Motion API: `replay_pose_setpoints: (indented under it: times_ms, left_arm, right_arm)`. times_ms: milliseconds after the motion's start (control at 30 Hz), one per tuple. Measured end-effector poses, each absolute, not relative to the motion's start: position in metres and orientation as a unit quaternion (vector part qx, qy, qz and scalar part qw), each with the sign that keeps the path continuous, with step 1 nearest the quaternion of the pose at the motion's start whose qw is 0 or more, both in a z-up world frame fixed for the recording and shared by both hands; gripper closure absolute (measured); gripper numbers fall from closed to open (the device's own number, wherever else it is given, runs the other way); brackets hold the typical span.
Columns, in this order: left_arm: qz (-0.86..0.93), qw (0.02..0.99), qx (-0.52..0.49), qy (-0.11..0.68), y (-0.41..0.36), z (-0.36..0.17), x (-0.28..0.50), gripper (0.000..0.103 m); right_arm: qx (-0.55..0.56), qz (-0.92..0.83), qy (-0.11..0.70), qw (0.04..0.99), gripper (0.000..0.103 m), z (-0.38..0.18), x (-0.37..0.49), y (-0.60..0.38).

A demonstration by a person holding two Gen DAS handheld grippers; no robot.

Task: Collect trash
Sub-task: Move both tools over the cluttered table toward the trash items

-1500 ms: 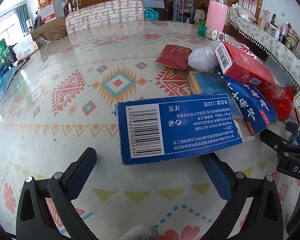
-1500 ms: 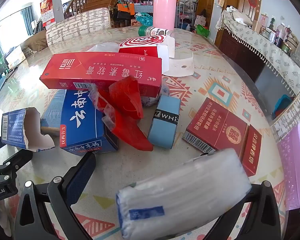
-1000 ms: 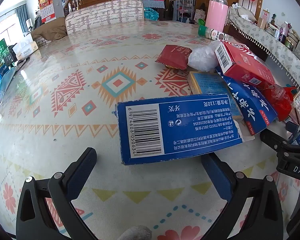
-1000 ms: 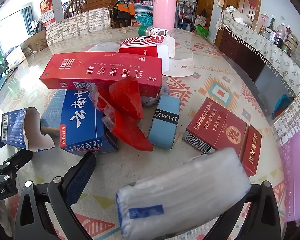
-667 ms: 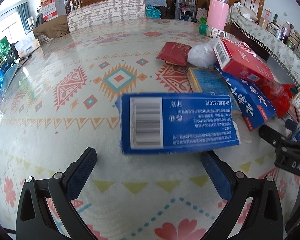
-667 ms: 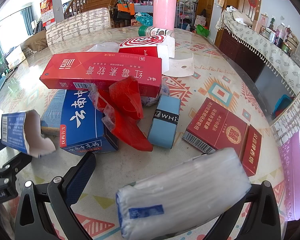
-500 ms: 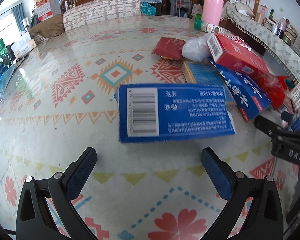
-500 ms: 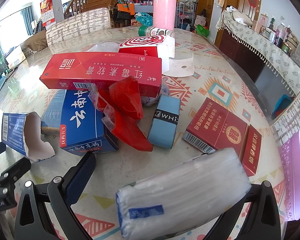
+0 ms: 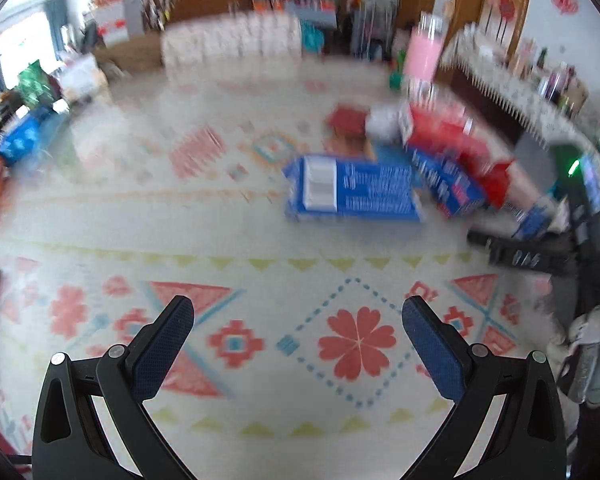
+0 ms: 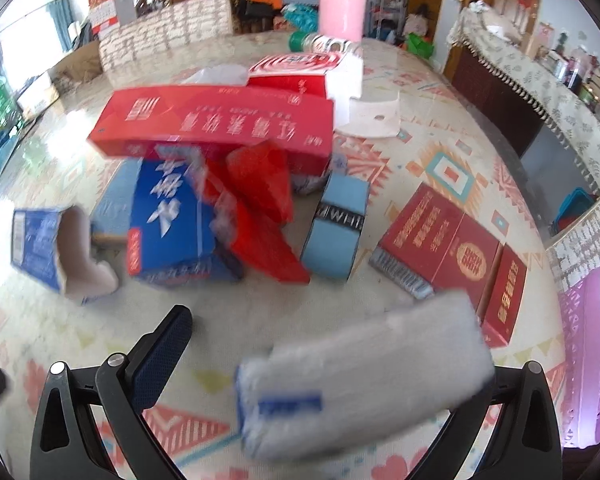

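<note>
The left wrist view is blurred by motion. My left gripper [image 9: 298,312] is open over bare patterned tablecloth, with nothing between its fingers. A torn blue carton [image 9: 352,190] lies flat well ahead of it, beside a heap of red and blue boxes [image 9: 448,160]. My right gripper [image 10: 300,360] stands wide open. A white tissue pack [image 10: 364,372] lies between its fingers; the left pad [image 10: 160,356] is clear of the pack and the right finger is hidden behind it. Ahead lie a long red box [image 10: 220,124], a blue box [image 10: 168,216], a red wrapper [image 10: 260,208] and a dark red carton [image 10: 440,244].
A lavender perforated basket [image 10: 592,360] stands at the right edge of the right wrist view. A light blue box [image 10: 336,224] lies mid-table, and a pink flask [image 10: 342,0] and a bottle [image 10: 324,42] stand at the back. The right gripper's body [image 9: 540,256] reaches in at the left view's right side.
My left gripper has pulled back from the blue carton, which was between its fingers and now lies far ahead on the table. The right view has shifted slightly; the pack stays between the fingers.
</note>
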State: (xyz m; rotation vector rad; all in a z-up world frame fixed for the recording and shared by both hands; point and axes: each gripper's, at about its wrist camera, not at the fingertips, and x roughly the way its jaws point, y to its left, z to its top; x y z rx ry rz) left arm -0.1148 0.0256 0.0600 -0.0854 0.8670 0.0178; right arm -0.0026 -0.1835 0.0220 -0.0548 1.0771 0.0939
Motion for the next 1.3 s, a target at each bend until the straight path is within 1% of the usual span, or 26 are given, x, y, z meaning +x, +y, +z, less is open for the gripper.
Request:
replay_pose_setpoints:
  times_ms: [167,300,467,600,667,767,900,967,1133,1300]
  left_arm:
    - [0.034,0.946,-0.02,0.323,0.037,0.099,-0.163,0.0]
    - [0.014,0.965,-0.01,0.262,0.045,0.118,-0.179,0.0]
    - [-0.04,0.972,0.011,0.231,0.054,0.125,-0.182,0.0]
    - [-0.055,0.975,0.064,0.207,0.062,0.129,-0.183,0.0]
    - [-0.068,0.975,0.075,0.2,0.066,0.132,-0.18,0.0]
    - [-0.087,0.971,0.085,0.206,0.064,0.136,-0.169,0.0]
    - [-0.091,0.963,0.095,0.237,0.048,0.134,-0.145,0.0]
    - [-0.087,0.958,0.097,0.254,0.039,0.128,-0.134,0.0]
    - [-0.08,0.936,0.104,0.328,0.016,0.105,-0.109,0.0]
    - [-0.041,0.925,0.137,0.352,0.007,0.087,-0.108,0.0]
  right_arm:
    - [-0.032,0.038,0.457,0.888,0.002,0.051,-0.064,-0.192]
    - [-0.004,0.055,0.426,0.903,0.002,0.076,-0.111,-0.193]
    - [0.044,0.057,0.406,0.911,0.002,0.092,-0.132,-0.19]
    - [0.064,0.043,0.385,0.92,0.002,0.102,-0.14,-0.185]
    - [0.075,0.035,0.376,0.923,0.003,0.106,-0.143,-0.187]
    - [0.086,0.018,0.362,0.928,0.003,0.114,-0.149,-0.19]
    - [0.094,0.001,0.344,0.934,0.003,0.122,-0.158,-0.196]
    - [0.092,-0.009,0.34,0.936,0.003,0.122,-0.161,-0.2]
    - [0.115,-0.006,0.348,0.931,0.003,0.111,-0.163,-0.217]
    - [0.134,0.005,0.353,0.926,0.003,0.1,-0.156,-0.229]
